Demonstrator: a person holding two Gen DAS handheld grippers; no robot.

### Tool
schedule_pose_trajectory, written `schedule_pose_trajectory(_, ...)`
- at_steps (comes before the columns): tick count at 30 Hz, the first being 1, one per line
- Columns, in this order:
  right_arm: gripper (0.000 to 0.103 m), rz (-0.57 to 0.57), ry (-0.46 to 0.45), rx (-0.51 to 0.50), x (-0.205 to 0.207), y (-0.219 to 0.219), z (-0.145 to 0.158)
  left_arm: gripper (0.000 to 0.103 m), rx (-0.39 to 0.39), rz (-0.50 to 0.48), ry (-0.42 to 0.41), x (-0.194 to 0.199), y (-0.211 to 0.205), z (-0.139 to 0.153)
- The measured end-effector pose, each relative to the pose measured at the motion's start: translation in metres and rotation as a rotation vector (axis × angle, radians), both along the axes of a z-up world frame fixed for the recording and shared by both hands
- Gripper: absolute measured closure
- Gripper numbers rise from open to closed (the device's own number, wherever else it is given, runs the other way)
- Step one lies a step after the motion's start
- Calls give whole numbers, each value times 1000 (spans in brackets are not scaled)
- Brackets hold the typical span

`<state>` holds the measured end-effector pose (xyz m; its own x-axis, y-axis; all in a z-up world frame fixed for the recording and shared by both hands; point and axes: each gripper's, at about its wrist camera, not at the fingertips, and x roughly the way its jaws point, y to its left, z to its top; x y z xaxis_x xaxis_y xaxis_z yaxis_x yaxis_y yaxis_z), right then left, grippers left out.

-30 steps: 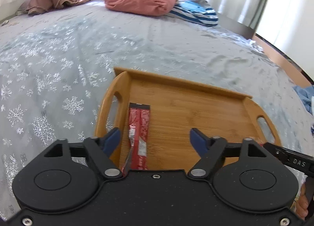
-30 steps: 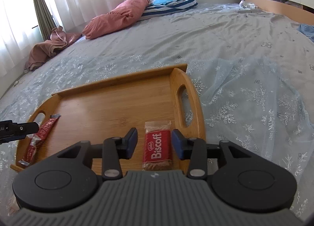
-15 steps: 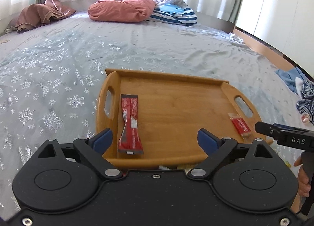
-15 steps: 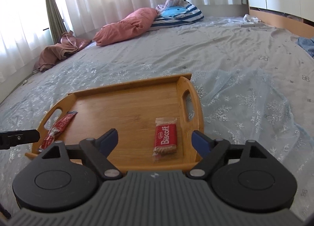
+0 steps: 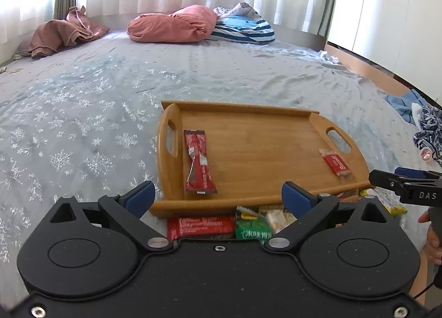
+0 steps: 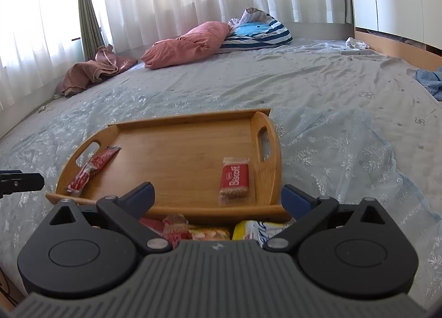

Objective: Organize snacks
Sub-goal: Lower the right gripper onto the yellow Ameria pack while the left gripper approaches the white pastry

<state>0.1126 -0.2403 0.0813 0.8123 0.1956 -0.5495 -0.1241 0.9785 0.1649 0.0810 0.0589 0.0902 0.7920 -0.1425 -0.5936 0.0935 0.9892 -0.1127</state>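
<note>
A wooden tray [image 5: 262,152] [image 6: 179,157] lies on the bed. At its left end rests a long red bar wrapper [image 5: 199,162] [image 6: 92,166]. A red Biscoff packet [image 5: 335,164] [image 6: 234,179] lies at its right end. My left gripper [image 5: 218,196] hangs near the tray's front edge, its jaws still opening, with nothing between them. My right gripper [image 6: 218,196] is likewise pulled back from the tray, jaws opening and empty. Several loose snack packets [image 5: 221,225] [image 6: 193,228] lie on the bed just in front of the tray, under both grippers.
Pink pillow [image 5: 174,25] and striped cushion [image 5: 243,29] sit at the bed's far side, with a brown cloth [image 5: 63,32] at the far left. Clothes [image 5: 422,121] lie at the right edge. A person's hand [image 5: 431,238] holds the right gripper.
Both grippers opened wide, let go of the red bar and the Biscoff packet on the tray, and drew back toward me. The loose snacks in front of the tray came into view.
</note>
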Motion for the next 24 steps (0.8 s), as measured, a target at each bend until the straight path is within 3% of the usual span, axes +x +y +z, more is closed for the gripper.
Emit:
schedule_pose_trajectory(11,0,-34,26,-24,-8,-8,-16,2,16,8,-11,-23,11,-18)
schedule_pose_trajectory(24,0,-105,55,-70,-4,-19,-33,2,52,45,33,-28,16,-46)
